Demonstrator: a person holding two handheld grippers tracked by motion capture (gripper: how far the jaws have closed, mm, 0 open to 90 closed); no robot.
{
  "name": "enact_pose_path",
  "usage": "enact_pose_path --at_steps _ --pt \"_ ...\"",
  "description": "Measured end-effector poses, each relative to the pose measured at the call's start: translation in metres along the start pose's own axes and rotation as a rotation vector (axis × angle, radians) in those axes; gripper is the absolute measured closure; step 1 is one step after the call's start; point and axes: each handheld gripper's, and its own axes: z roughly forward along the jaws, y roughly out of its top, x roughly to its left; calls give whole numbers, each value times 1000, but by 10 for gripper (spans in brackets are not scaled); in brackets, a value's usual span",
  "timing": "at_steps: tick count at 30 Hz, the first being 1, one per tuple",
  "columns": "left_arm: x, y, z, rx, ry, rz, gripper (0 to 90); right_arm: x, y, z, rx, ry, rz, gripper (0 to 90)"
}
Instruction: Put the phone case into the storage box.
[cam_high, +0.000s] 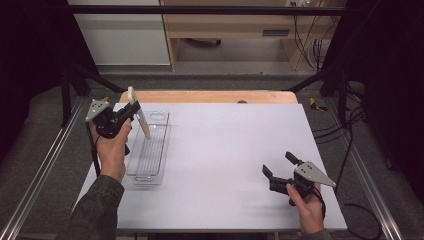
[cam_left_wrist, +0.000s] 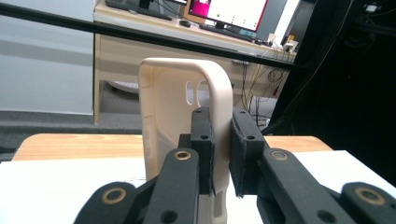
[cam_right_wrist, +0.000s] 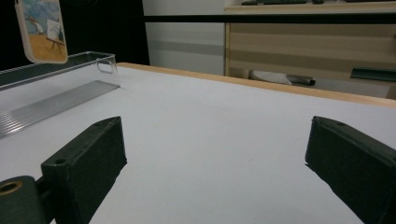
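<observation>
Gripping a cream phone case (cam_high: 138, 117) by one side wall, the left gripper (cam_high: 126, 116) holds it aloft over the far end of the clear tray (cam_high: 159, 167) near the bench's (cam_high: 235, 160) left edge; the pinch is thin and off-centre, so the case could likely pivot or slip. The right gripper (cam_high: 281, 167) hovers near the bench's near-right corner, jaws spread with nothing between them. The right gripper view shows a painted picture on the case's back; the left gripper view shows its plain inside and camera holes.

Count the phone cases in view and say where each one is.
1. The cream phone case is held upright in the left claw, above the far end of the clear tray. No others can be seen.
</observation>
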Motion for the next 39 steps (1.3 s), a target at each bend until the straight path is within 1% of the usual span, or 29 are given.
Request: enact_pose_path --at_steps 1,3,5,9,11,15,17,19,22,24,27,32,39 --pt "1 -1 2 3 3 -3 806 1 0 1 -1 2 6 49" --pt "4 -4 6 12 15 -10 806 4 -1 3 5 8 -9 48" --pt "6 -7 10 11 17 -16 806 5 -1 5 4 8 -9 48" --pt "8 -12 17 11 22 -4 806 8 -3 6 13 15 -30 48" --pt "9 -14 20 5 24 -2 806 8 -5 5 16 18 -29 48" --pt "13 -16 22 -17 31 -8 806 6 -8 2 33 14 -49 46" --pt "15 -16 22 -29 41 -10 806 5 -8 -1 27 7 -55 47" --pt "17 -15 21 -40 51 -26 806 6 -6 -3 17 2 -56 47" --pt "18 -14 20 -37 49 -26 806 6 -6 -4 14 -2 -52 47" --pt "17 -13 21 -35 43 -34 806 6 -7 -3 15 -4 -52 46" --pt "14 -13 27 -20 42 -13 806 5 -8 -3 20 -8 -48 47" --pt "11 -18 35 -1 79 15 806 5 -8 -4 20 -12 -45 47" --pt "12 -20 42 1 111 11 806 4 -9 -4 22 -11 -41 47"
